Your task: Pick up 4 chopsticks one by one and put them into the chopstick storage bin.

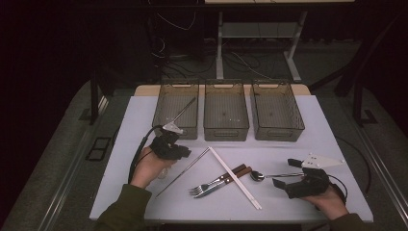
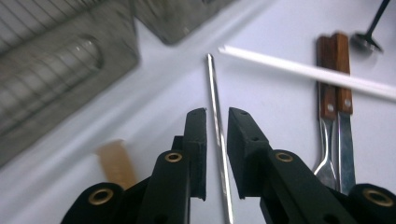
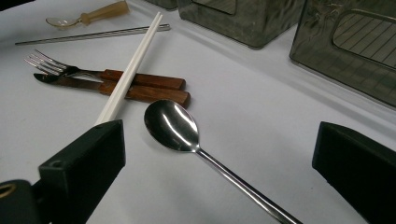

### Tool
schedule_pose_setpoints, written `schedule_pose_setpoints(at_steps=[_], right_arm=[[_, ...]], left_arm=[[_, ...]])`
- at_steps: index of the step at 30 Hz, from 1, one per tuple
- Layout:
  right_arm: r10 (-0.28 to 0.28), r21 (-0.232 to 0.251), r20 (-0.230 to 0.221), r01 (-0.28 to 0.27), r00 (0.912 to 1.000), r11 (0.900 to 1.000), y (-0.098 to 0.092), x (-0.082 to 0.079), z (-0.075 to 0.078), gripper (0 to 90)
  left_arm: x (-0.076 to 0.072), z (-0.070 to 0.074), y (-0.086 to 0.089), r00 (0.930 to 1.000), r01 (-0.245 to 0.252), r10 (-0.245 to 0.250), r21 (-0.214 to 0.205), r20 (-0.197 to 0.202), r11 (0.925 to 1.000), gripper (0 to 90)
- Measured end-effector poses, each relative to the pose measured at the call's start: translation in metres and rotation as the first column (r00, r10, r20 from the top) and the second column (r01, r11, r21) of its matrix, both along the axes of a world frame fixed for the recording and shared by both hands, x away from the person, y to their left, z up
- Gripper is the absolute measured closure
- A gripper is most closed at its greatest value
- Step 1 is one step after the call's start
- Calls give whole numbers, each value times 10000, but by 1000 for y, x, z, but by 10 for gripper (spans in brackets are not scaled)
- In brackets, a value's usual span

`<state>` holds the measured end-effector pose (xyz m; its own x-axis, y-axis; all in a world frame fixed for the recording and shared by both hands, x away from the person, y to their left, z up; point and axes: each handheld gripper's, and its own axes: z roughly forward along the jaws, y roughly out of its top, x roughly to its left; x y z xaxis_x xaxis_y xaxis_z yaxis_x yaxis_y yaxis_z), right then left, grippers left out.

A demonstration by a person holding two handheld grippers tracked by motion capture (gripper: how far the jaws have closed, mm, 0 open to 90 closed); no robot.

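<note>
My left claw (image 2: 216,116) had nearly shut around the steel chopstick (image 2: 217,140), lying on the desk (image 1: 298,144) left of the forks (image 1: 211,185). My right claw (image 3: 219,154) gaped, empty, over the spoon (image 3: 172,125). So thin a rod could have rolled off the pads (image 2: 198,140) if I lifted unevenly.

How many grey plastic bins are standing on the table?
3, in a row along the far edge of the table: the left bin with a thin metal stick in it, the middle bin, and the right bin. None seems hidden.
</note>
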<state>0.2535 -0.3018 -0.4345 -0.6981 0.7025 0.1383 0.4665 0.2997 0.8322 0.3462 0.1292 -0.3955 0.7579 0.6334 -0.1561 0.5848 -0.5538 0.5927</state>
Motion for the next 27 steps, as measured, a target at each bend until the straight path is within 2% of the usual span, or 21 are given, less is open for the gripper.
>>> schedule_pose_setpoints(at_steps=[2,3,7,8,14,17,27], right_arm=[[21,-19,16,-20,10000,10000,0,0,0,27],[24,-26,13,-23,10000,10000,0,0,0,28],[13,-26,12,-13,10000,10000,0,0,0,28],[15,-41,-9,-15,10000,10000,0,0,0,27],[27,-38,-1,-27,10000,10000,0,1,-1,28],[28,-36,-2,-28,10000,10000,0,1,-1,28],[42,-34,-9,-42,10000,10000,0,1,-1,28]], left_arm=[[-1,-2,-2,10000,24,-23,107,-85,9999,790],[-1,-6,-6,9996,203,-196,410,-184,9990,791],[-1,-12,-11,9989,264,-239,617,-411,9977,801],[0,-16,-13,9982,435,-402,781,-439,9960,801],[0,-24,-20,9973,319,-259,861,-693,9958,802],[2,-30,-24,9966,271,-185,1080,-799,9938,808],[2,-33,-25,9972,275,-185,1237,-731,9919,813]])
